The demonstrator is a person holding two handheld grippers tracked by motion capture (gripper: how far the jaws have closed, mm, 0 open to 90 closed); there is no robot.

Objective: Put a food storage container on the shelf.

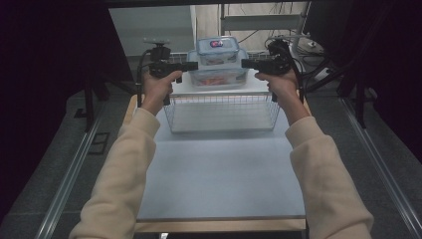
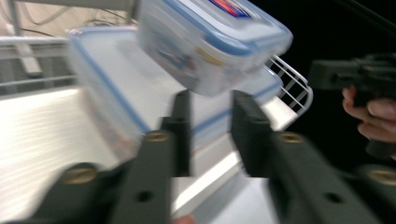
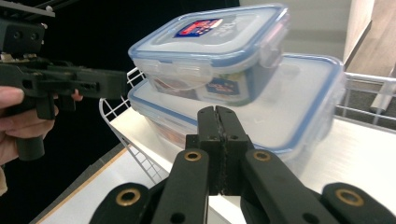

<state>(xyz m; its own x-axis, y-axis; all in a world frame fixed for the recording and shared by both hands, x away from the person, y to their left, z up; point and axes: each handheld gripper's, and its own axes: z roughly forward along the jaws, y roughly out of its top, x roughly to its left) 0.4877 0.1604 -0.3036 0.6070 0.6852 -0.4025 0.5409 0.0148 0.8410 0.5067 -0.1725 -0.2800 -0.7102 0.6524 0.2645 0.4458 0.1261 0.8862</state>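
The near part of the surface (image 1: 219, 174) is bare, and a person's two sleeved arms reach over it from the near edge. Past the middle stands a wire basket (image 1: 222, 112), nothing visible inside it. Each hand holds its tool level above the basket's far corners, pointing inward at the other.

The left claw (image 1: 193, 65) stands with a narrow gap between its jaws and grips nothing; in the left gripper view its fingers (image 2: 247, 126) show light between them, with the tubs just beyond. The picture there is blurred. The right claw (image 1: 245, 63) is fully closed, its jaws pressed flat together in the right gripper view (image 3: 217, 116), and holds nothing.

Between the two claw tips, on a raised white shelf (image 1: 259, 87) just beyond the basket, sits a big tub (image 1: 219, 75) with a blue-rimmed clear lid. A small tub (image 1: 217, 50) of the same make, with a red and blue label on its lid, rests on top of it. Neither claw touches a tub. Cables lie on the floor at the far right.
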